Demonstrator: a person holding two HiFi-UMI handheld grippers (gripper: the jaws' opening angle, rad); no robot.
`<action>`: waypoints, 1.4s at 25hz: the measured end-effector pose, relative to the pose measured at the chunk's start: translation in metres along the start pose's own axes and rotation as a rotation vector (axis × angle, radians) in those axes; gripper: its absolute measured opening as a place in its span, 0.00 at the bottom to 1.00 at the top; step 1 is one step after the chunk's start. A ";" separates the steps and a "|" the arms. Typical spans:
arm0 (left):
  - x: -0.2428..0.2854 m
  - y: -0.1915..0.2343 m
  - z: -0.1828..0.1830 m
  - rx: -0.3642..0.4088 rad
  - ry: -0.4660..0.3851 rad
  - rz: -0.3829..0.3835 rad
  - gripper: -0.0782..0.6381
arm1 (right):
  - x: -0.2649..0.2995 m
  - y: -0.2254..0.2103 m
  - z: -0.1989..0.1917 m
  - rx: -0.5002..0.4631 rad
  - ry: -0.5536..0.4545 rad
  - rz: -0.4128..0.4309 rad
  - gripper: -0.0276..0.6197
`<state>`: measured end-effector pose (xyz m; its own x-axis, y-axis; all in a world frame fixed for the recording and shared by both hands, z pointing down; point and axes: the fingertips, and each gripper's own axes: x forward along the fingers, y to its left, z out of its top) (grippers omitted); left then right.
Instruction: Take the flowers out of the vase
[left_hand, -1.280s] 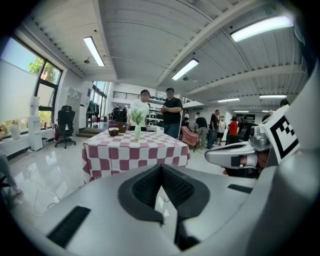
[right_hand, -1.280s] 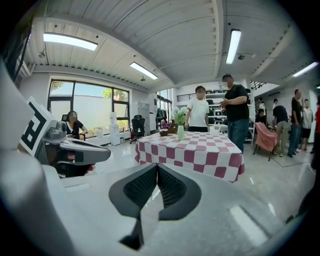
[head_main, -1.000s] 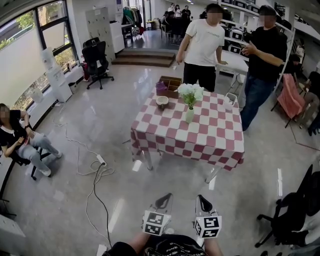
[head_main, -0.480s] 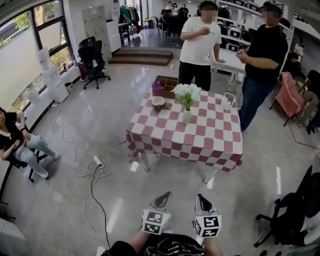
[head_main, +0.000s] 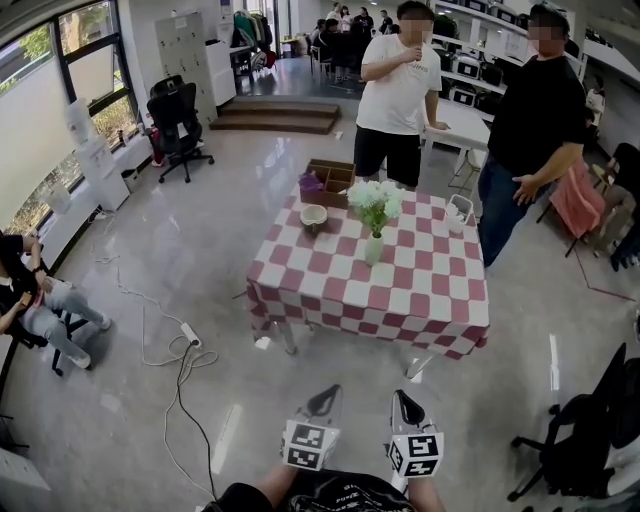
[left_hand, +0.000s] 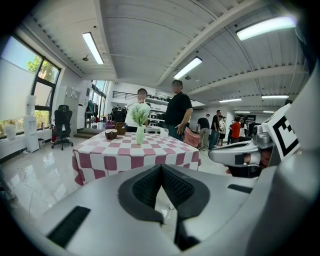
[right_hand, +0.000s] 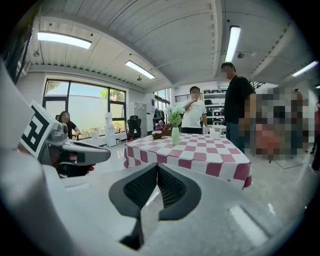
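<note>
The left gripper (head_main: 327, 398) and the right gripper (head_main: 404, 399) are held low in front of the person's body. They are side by side, near each other, and point forward and slightly down toward the checked table (head_main: 400, 295). The jaws of each gripper are pressed together with nothing between them. The flowers (head_main: 376, 198) stand upright in the pale green vase (head_main: 374, 248) near the middle of the table, well apart from both grippers, with bare floor (head_main: 200, 260) between.
</note>
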<state>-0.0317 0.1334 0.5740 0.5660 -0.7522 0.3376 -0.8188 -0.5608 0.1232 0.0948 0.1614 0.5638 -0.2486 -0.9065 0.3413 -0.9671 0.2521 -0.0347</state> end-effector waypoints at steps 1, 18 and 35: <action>0.005 0.005 0.003 0.002 -0.001 -0.002 0.12 | 0.006 -0.001 0.003 -0.001 -0.001 -0.003 0.05; 0.084 0.096 0.065 0.041 -0.039 -0.060 0.12 | 0.111 -0.018 0.060 0.008 -0.044 -0.120 0.05; 0.131 0.174 0.097 0.046 -0.065 -0.074 0.12 | 0.169 -0.029 0.083 0.038 -0.051 -0.236 0.05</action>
<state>-0.0909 -0.0962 0.5488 0.6313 -0.7280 0.2673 -0.7698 -0.6301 0.1018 0.0764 -0.0274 0.5443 -0.0170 -0.9549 0.2964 -0.9998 0.0192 0.0046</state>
